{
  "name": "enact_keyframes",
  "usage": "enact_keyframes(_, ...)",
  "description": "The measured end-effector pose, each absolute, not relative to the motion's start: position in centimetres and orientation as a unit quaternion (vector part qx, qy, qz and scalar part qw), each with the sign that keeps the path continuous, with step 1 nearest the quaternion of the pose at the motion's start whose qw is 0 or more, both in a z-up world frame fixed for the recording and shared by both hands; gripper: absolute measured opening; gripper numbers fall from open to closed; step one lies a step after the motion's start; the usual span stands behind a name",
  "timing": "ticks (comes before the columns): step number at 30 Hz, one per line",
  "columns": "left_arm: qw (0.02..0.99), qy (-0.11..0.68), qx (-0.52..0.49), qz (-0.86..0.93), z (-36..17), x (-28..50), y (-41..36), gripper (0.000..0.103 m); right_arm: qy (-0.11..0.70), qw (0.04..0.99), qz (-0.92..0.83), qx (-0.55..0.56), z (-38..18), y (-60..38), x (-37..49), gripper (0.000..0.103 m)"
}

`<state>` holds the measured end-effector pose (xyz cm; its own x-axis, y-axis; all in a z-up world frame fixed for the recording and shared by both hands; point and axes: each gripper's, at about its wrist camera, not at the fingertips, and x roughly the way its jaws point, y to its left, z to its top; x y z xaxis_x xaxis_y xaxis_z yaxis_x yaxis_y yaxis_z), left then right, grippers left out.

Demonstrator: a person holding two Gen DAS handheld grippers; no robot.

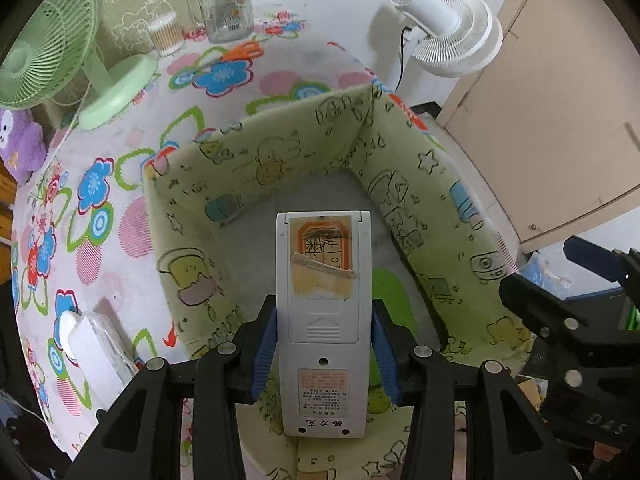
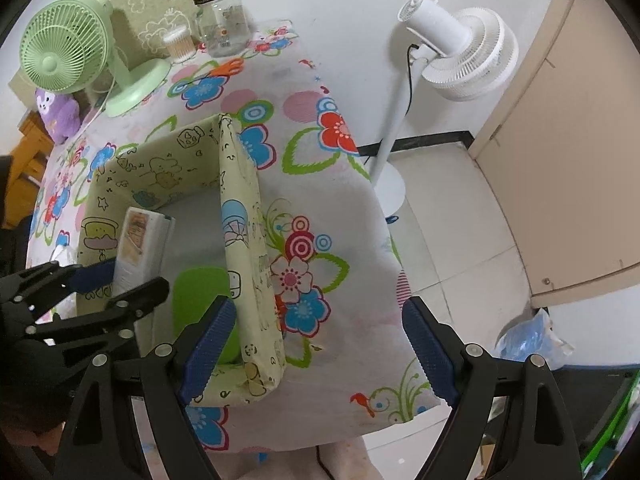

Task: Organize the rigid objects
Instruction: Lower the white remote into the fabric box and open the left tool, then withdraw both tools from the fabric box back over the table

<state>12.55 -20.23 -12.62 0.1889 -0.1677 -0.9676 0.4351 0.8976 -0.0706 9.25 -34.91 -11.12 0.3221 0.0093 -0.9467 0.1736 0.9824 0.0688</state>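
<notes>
My left gripper (image 1: 324, 354) is shut on a white remote control (image 1: 324, 312), held back side up over the inside of the pale green fabric storage box (image 1: 280, 152). The remote carries a torn orange sticker. In the right wrist view the remote (image 2: 138, 240) hangs over the left part of the box (image 2: 244, 240), with the left gripper (image 2: 116, 280) around it. A flat green object (image 2: 200, 296) lies on the box floor, also seen in the left wrist view (image 1: 394, 300). My right gripper (image 2: 316, 352) is open and empty, at the table's front right beside the box.
On the flowered tablecloth (image 1: 120, 168) stand a green desk fan (image 1: 52, 52), a glass jar (image 1: 226, 6), a cotton swab tub (image 1: 164, 34), orange scissors (image 1: 240, 53) and a white power strip (image 1: 94, 352). A white floor fan (image 2: 460, 52) stands right of the table.
</notes>
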Motion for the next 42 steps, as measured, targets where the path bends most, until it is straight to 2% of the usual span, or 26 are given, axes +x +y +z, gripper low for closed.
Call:
enact_keyframes(14, 0.774, 0.591, 0.127, -0.188, -13.3, 13.0, -21.2, 0.046, 0.590, 0.803, -0.034, 0.073, -11.9, -34.7, 10.3, 0.088)
enact_keyframes(17, 0.782, 0.582, 0.129, -0.182, -12.6, 13.2, -21.0, 0.057, 0.590, 0.803, -0.035, 0.075, -11.9, -34.7, 10.3, 0.088)
enact_keyframes(28, 0.804, 0.562, 0.106, -0.165, -8.3, 13.0, -17.6, 0.078, 0.564, 0.822, -0.026, 0.073, -9.4, -33.5, 10.2, 0.088)
enact_keyframes(38, 0.818, 0.545, 0.101, -0.155, -5.8, 12.0, -13.9, 0.083, 0.537, 0.840, -0.020, 0.069, -6.6, -30.4, 9.8, 0.088)
enact_keyframes(42, 0.824, 0.536, 0.098, -0.153, -4.8, 11.6, -12.2, 0.091, 0.530, 0.845, -0.026, 0.068, -5.6, -29.1, 9.4, 0.088)
